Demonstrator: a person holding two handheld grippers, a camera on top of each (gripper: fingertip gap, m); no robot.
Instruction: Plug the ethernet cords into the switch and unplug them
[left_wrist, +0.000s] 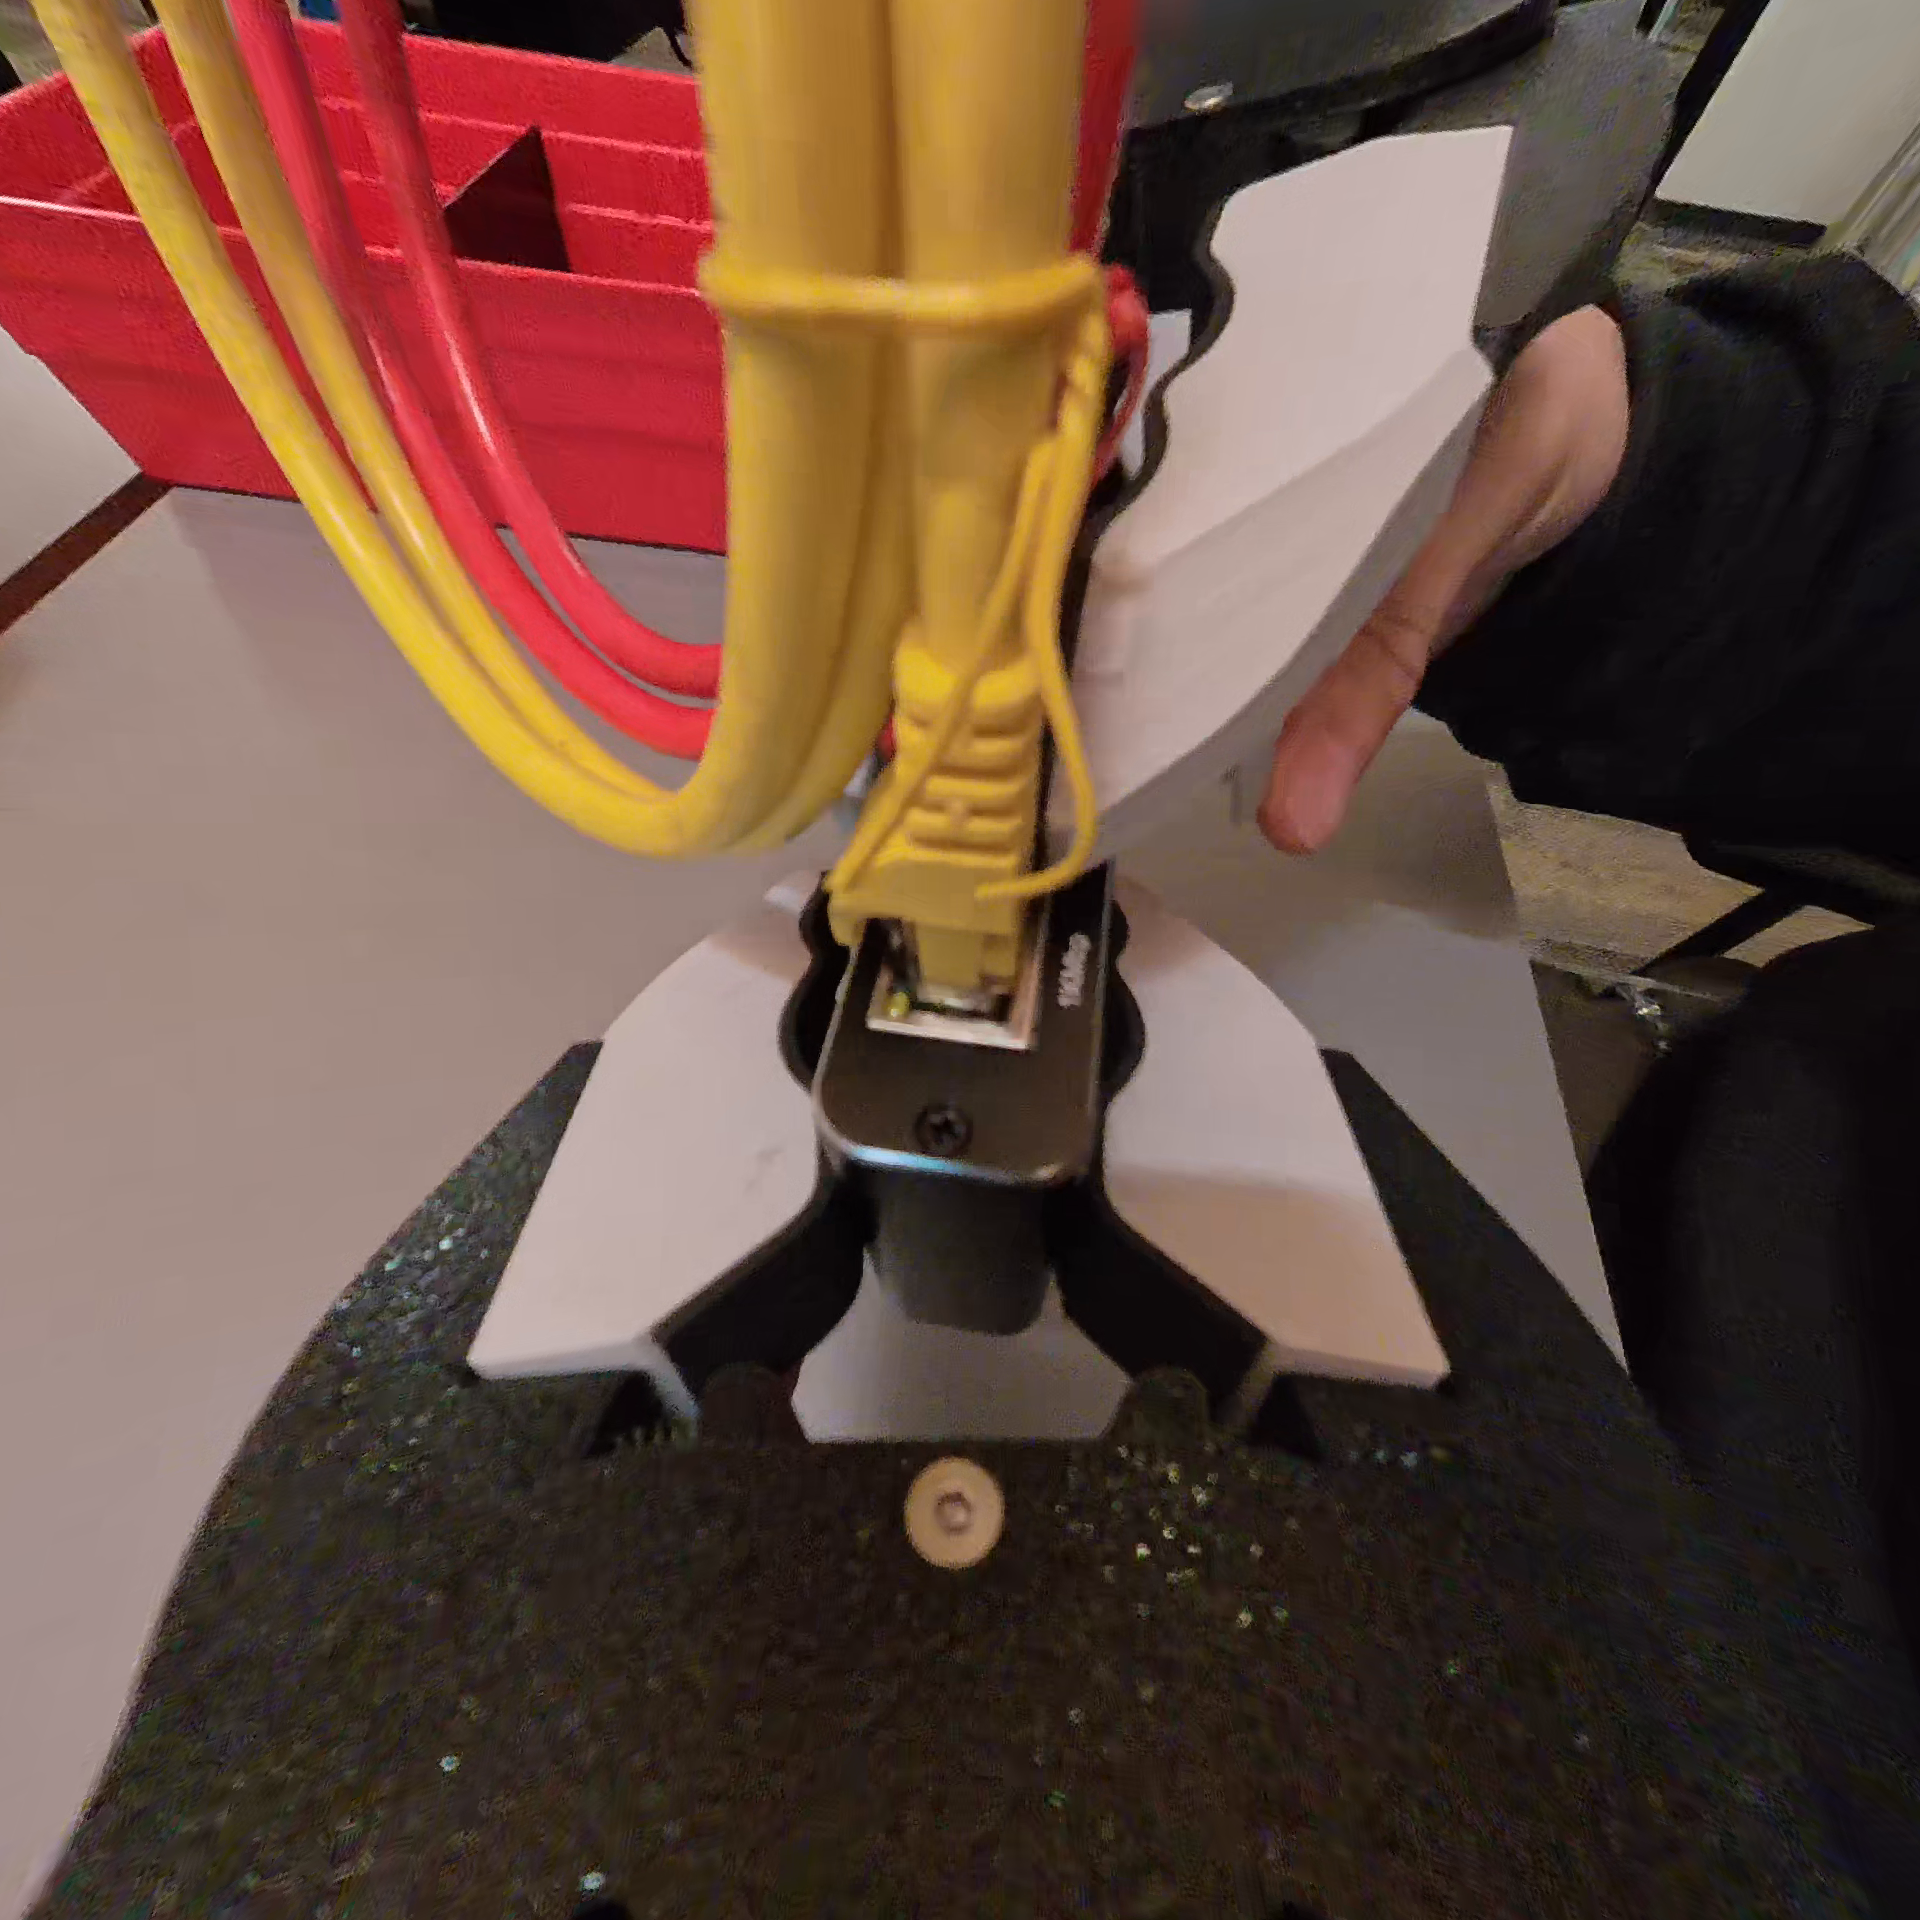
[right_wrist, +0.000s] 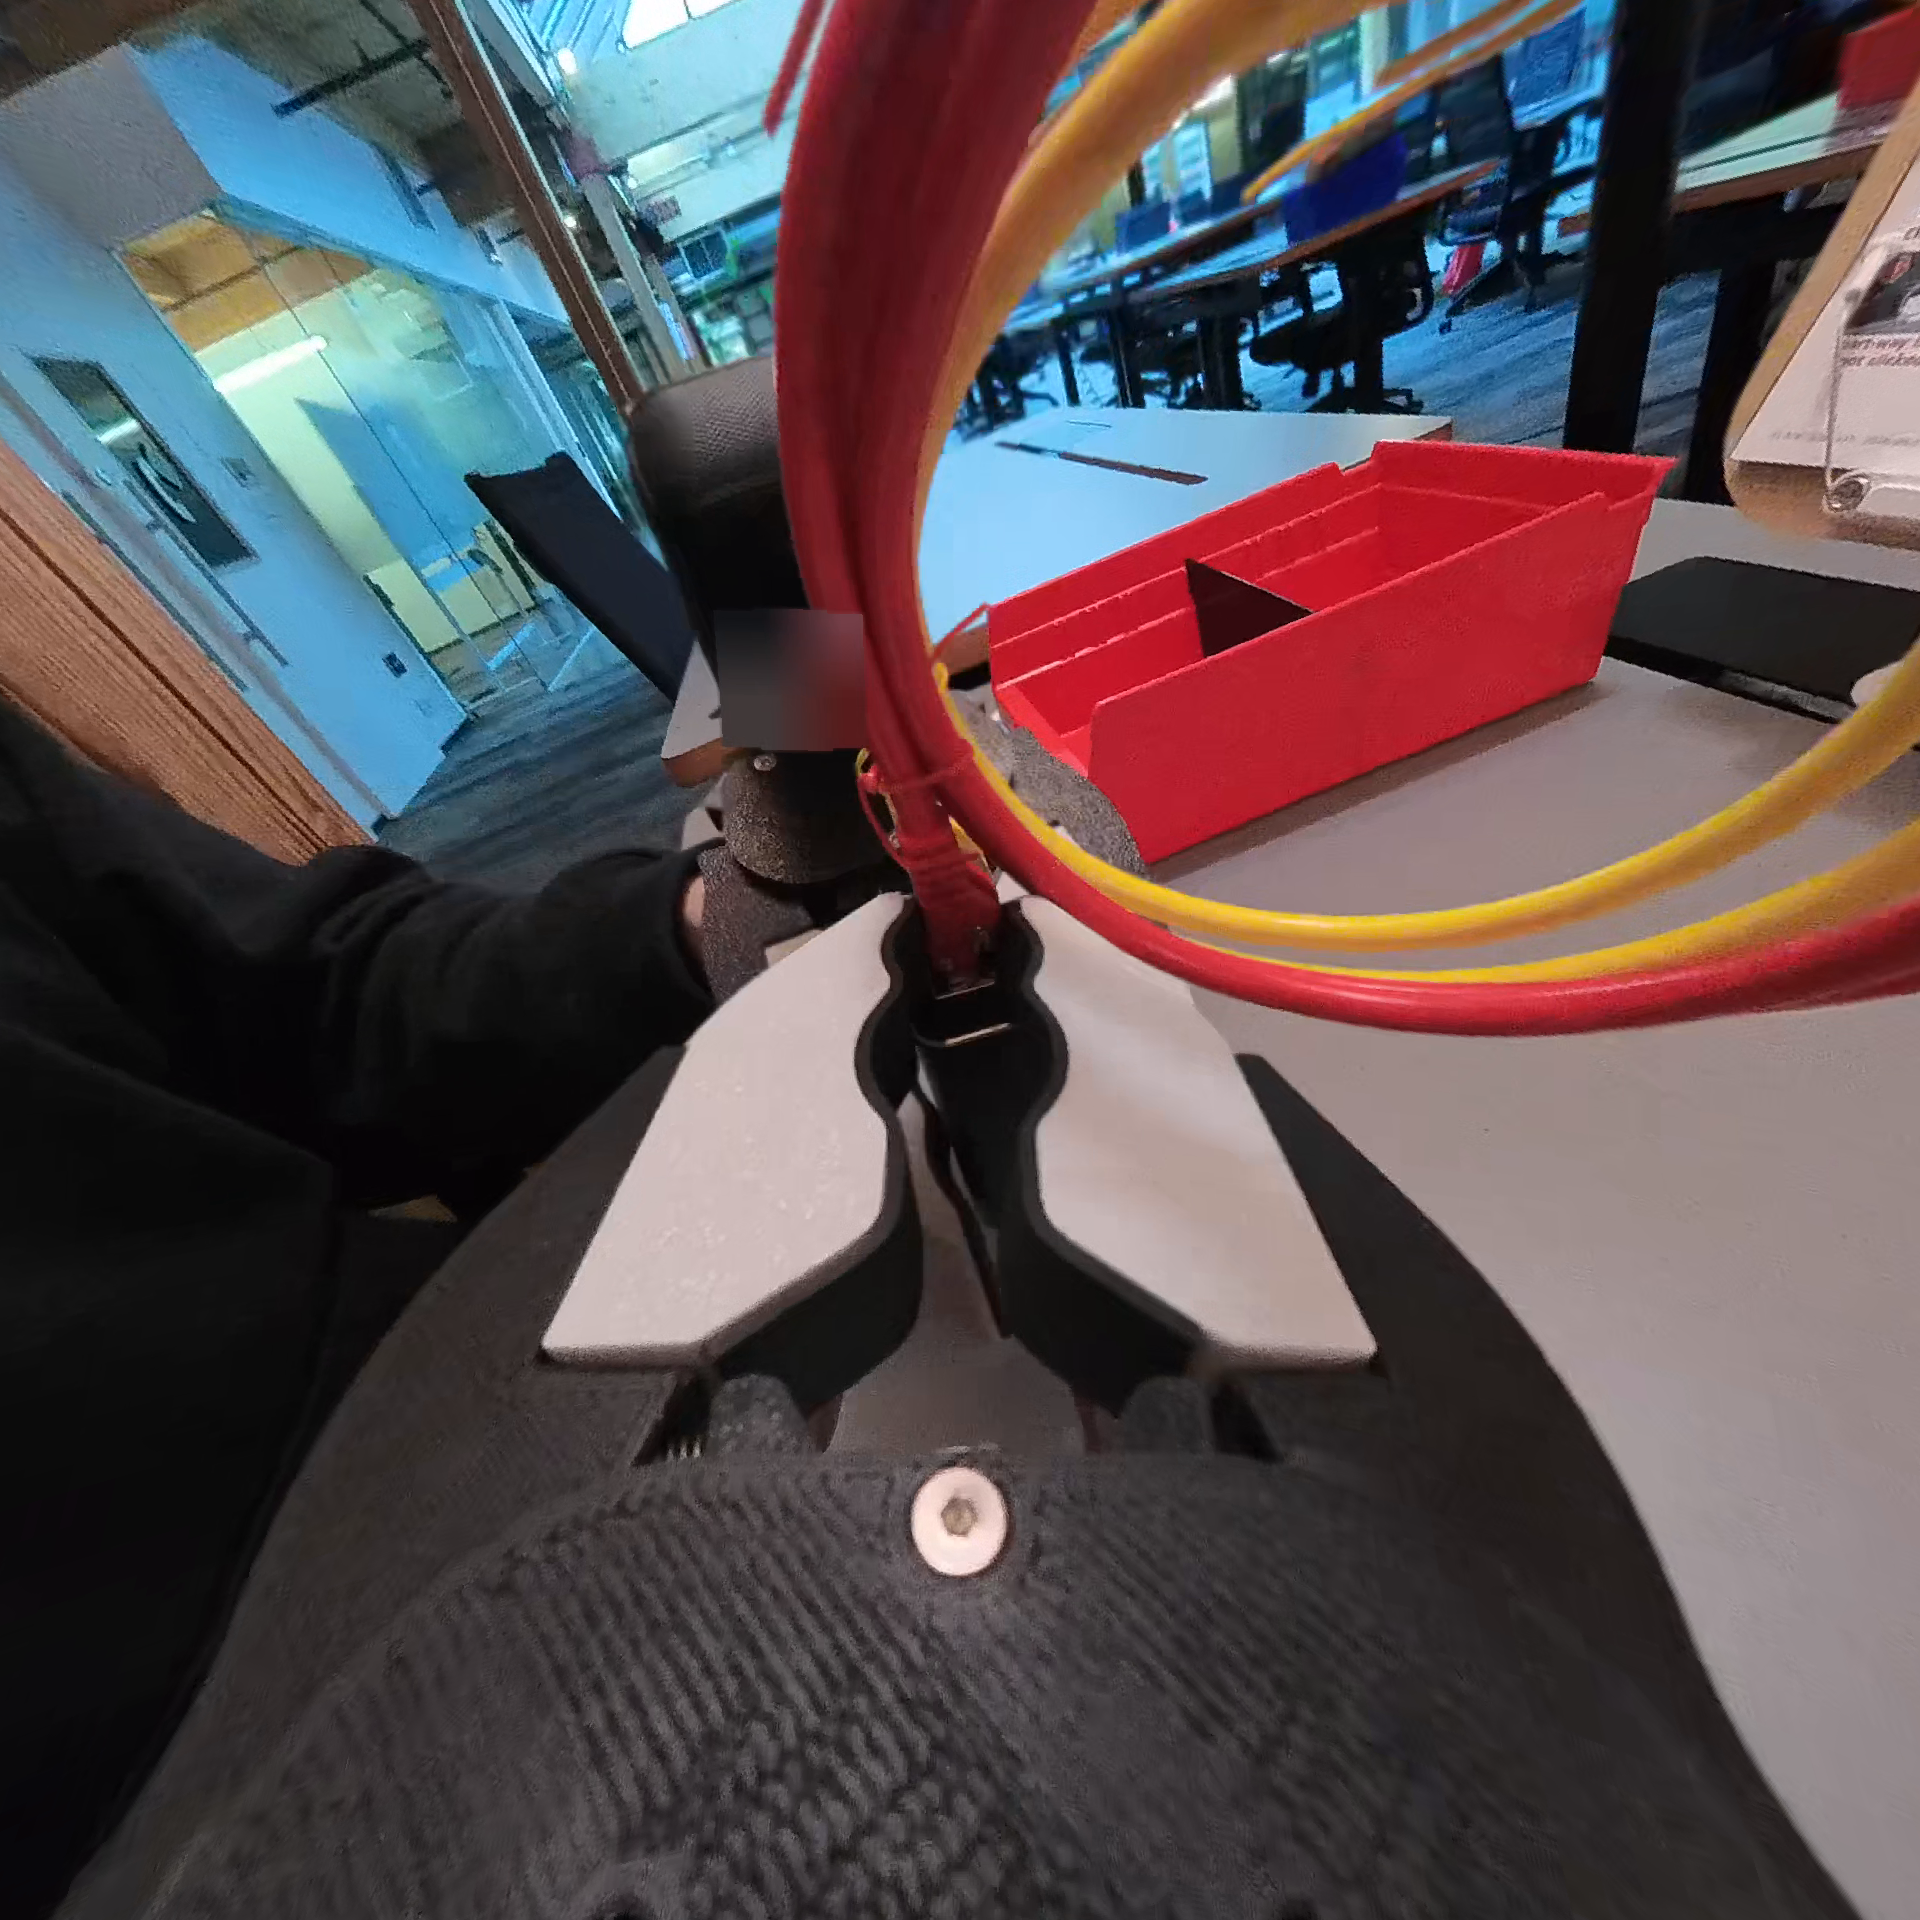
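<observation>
Left claw (left_wrist: 961, 1049) is clamped on the black switch (left_wrist: 951, 1081), held port-up above the grey counter (left_wrist: 260, 935). The yellow ethernet cord's plug (left_wrist: 951, 842) sits in the near port. It looks partly seated, but blur hides whether the latch has clicked.

Right claw (right_wrist: 961, 966) is closed round something dark and slim at the base of the red ethernet cord's plug (right_wrist: 951, 899). It is probably the same switch seen from the other side, but I cannot tell whether it grips the plug or the casing.

Both cords are bundled with twist ties and loop out in wide arcs; the yellow coil (left_wrist: 582, 665) hangs past the red bin (left_wrist: 416, 343) behind.

Handling, judged:
- Switch: small, rigid, light, smooth metal shell, so it may slip in the grip if twisted.
- Cords: springy, and the tied coils drag sideways on the plugs.
- Hold at the moulded boot, not the cable. The latch tab is thin plastic and easy to snap.

Hidden: the other ports, the red plug's latch and both cords' far ends. A hand (left_wrist: 1455, 582) holds the right tool's body.
</observation>
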